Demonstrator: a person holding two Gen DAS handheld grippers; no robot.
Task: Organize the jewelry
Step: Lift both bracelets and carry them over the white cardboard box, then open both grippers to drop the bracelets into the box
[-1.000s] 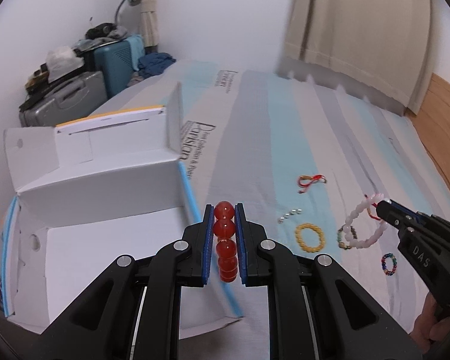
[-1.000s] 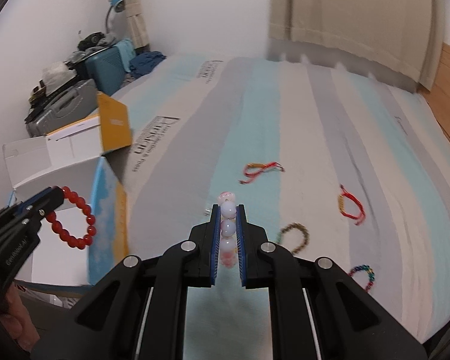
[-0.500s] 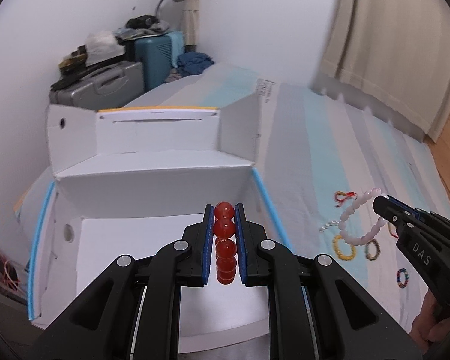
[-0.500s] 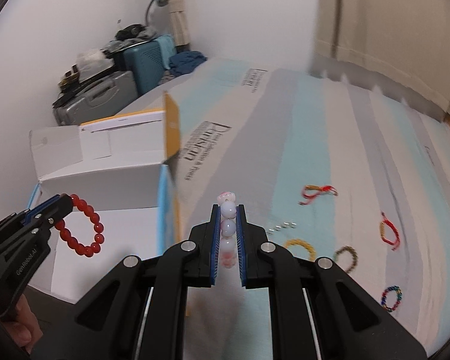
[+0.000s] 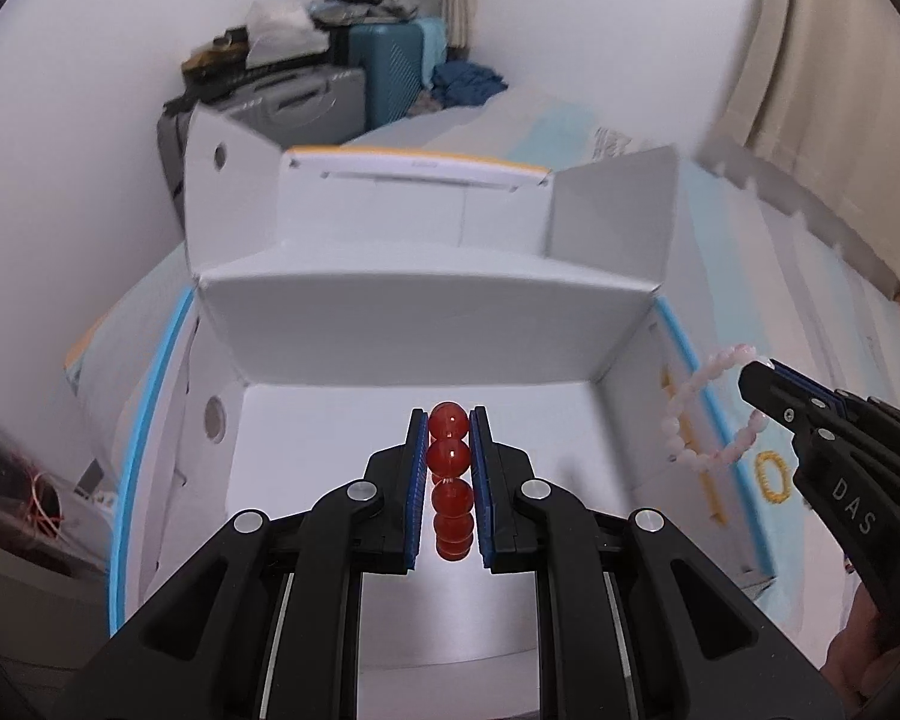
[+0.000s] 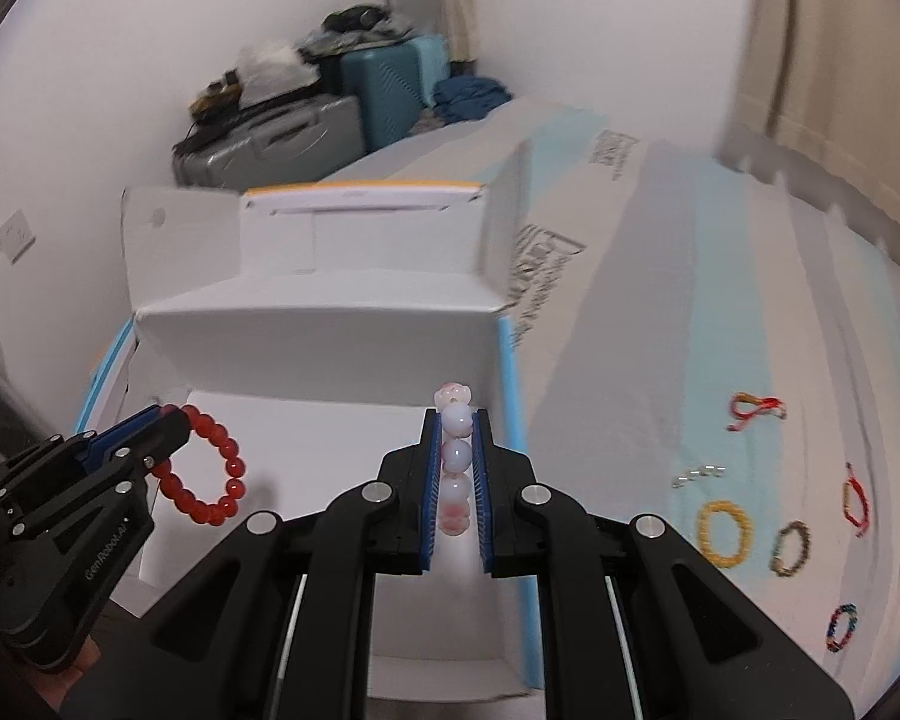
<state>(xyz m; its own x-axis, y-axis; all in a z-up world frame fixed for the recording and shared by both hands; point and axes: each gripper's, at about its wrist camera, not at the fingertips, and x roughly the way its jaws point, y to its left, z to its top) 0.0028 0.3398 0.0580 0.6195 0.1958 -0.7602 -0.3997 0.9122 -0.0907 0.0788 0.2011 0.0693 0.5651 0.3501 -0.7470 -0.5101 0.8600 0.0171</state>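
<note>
**A:** Left claw (image 5: 449,420) clamped on a red bead bracelet (image 5: 450,456), its loop dangling over the open white box (image 5: 426,324). And the right?

**B:** Right claw (image 6: 456,420) pinched shut on a pale pink bead bracelet (image 6: 455,456), poised at the box's blue-edged right wall (image 6: 513,480), beads stacked between the pads.

**A:** What could go wrong?

**B:** The pink loop hangs close to that wall. Let go too early and it may catch on the edge or drop onto the striped bedspread (image 6: 660,330) outside.

**A:** And the red one?

**B:** Well inside, so safer, though round beads could roll. The claws are near each other; the loops might tangle.

**A:** What remains?

**B:** A yellow bracelet (image 6: 723,534), a dark one (image 6: 791,547), a multicoloured one (image 6: 841,628) and red cords (image 6: 753,407) lie on the bedspread.
</note>
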